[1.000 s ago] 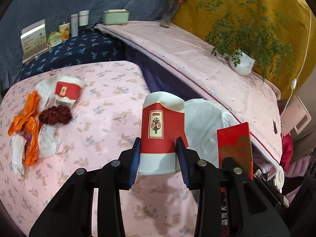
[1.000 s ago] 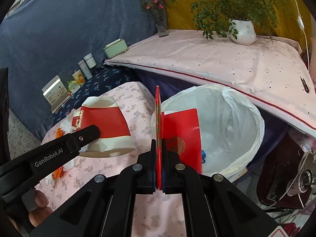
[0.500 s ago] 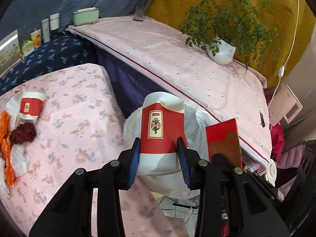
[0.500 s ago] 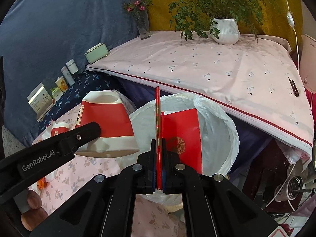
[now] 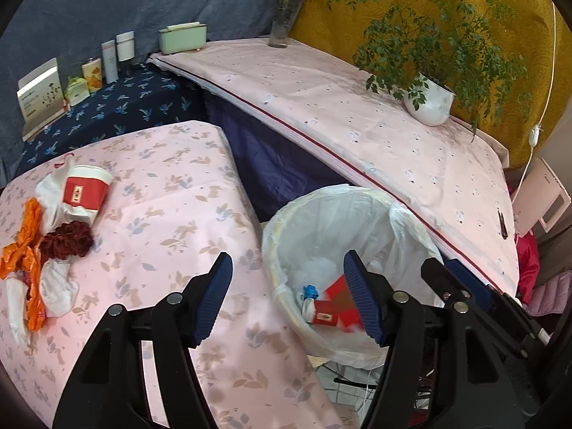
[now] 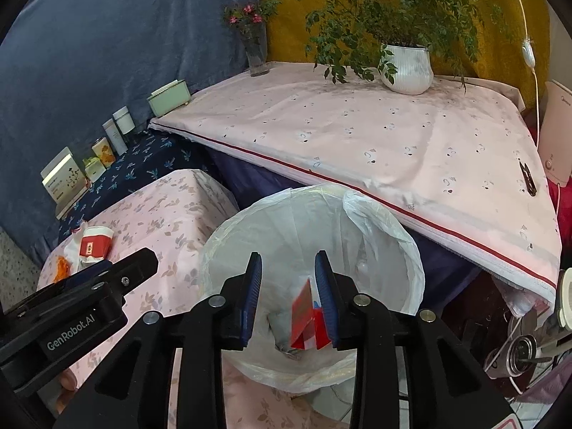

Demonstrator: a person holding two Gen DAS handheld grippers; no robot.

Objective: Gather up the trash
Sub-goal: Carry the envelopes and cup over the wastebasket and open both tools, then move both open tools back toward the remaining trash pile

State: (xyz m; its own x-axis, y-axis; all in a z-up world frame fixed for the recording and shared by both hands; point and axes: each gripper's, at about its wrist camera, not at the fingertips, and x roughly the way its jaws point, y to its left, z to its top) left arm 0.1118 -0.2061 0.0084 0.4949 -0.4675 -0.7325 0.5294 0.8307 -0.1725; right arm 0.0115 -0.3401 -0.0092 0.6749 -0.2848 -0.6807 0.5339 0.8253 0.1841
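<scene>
My left gripper (image 5: 286,261) hangs over the white-lined trash bin (image 5: 339,196), its jaws opening with nothing between them. A red-and-white paper cup (image 5: 323,316) lies down inside the bin beside a blurred red card (image 5: 339,293). My right gripper (image 6: 289,261) is also above the bin (image 6: 250,221), jaws opening, and the red card (image 6: 304,311) drops free below its pads. On the pink floral table (image 5: 171,214) remain a second paper cup (image 5: 84,193), an orange wrapper (image 5: 21,254), a dark red ball (image 5: 68,239) and white tissue (image 5: 59,286).
Behind the bin stands a higher pink-covered table (image 5: 321,107) with a potted plant (image 5: 429,103), a flower vase (image 5: 284,25) and a green box (image 5: 182,37). Small bottles and boxes (image 5: 111,57) line a dark blue cloth. A pale appliance (image 5: 540,196) stands at the right.
Both grippers swung from above the floral table to above the bin and opened. The cup left the left jaws and the red card left the right jaws; both fell into the bin.
</scene>
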